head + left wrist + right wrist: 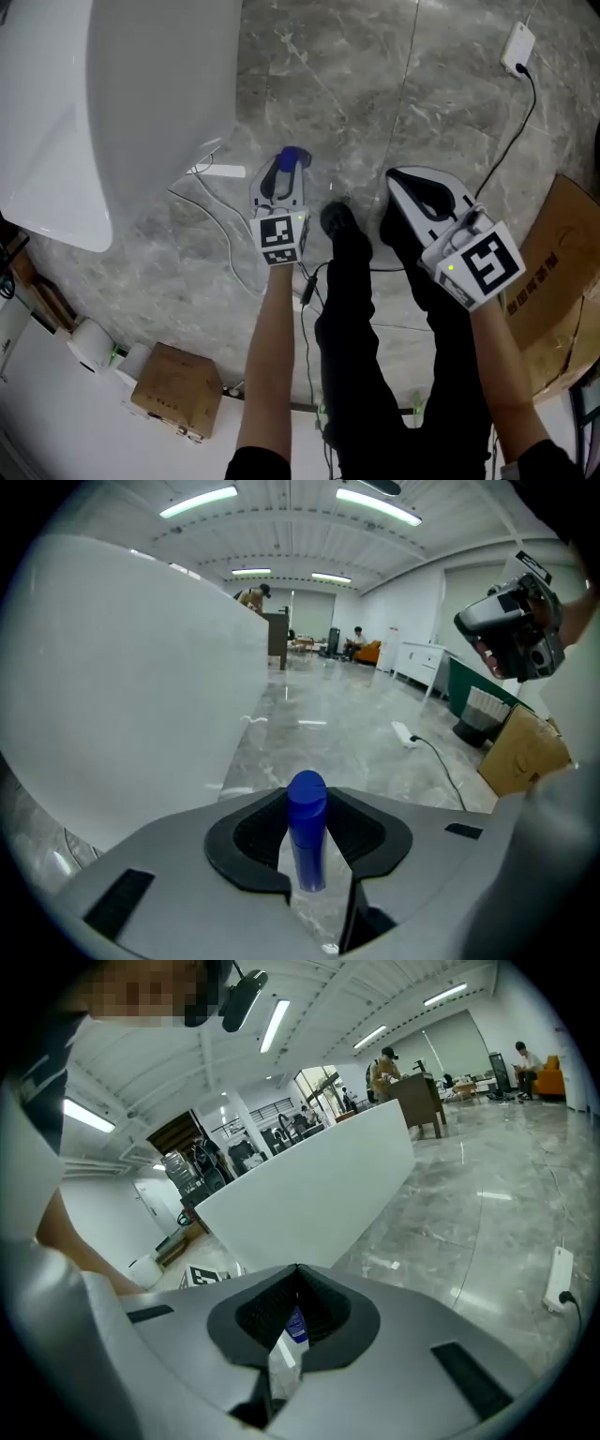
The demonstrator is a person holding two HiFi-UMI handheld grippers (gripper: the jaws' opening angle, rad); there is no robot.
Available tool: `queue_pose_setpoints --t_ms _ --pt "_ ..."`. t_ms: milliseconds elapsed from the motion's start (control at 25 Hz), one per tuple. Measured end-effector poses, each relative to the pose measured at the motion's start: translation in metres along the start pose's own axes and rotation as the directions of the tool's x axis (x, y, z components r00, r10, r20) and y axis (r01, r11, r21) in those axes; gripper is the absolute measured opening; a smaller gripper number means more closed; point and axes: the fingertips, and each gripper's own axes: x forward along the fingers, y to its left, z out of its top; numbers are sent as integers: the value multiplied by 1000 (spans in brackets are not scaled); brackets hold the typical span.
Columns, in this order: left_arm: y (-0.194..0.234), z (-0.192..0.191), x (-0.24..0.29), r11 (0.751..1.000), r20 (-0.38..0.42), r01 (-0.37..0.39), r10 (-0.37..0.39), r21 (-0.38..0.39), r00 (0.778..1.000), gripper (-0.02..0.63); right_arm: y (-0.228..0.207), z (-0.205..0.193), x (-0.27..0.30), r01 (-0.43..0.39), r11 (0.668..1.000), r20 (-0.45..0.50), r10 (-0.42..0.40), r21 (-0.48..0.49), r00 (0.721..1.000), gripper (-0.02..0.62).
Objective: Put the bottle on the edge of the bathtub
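A blue bottle (293,157) with a round cap is held upright in my left gripper (284,173), above the grey marble floor. In the left gripper view the bottle (307,832) stands between the two dark pads, which press on its sides. The white bathtub (159,84) rises to the left of it, its curved wall (122,686) close by. My right gripper (405,183) hangs to the right over the person's legs, its jaws shut with nothing in them. In the right gripper view the bathtub (309,1185) lies ahead, and a bit of the blue bottle (296,1324) shows past the jaws.
White cables (211,211) lie on the floor beside the tub. A power strip (517,47) with a black cord sits far right. Cardboard boxes stand at the right (553,281) and lower left (173,389). The person's black-clad legs (352,309) stand between the grippers.
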Motion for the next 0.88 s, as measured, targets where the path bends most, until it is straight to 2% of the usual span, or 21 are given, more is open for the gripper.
queue_pose_setpoints --t_ms 160,400,560,680,800,880 --pt "37 -24 45 998 -5 -57 57 18 998 135 -17 -19 21 3 1000 1 -3 -3 1000 12" --pt "76 -31 99 991 22 -133 133 -4 991 135 -39 -42 41 22 999 15 -23 29 1000 14" --pt "85 -34 129 988 32 -143 142 59 989 135 -48 -39 58 13 1000 35 -13 17 999 14" --pt "91 -39 144 983 34 -169 167 71 985 136 -51 -44 70 -14 1000 22 15 -21 1000 14" --pt "101 -42 155 974 56 -224 221 43 974 137 -53 -49 80 -27 994 -17 25 -110 1000 12" --pt "109 -43 160 964 77 -264 262 16 962 135 -55 -47 84 -30 990 -10 29 -139 1000 14"
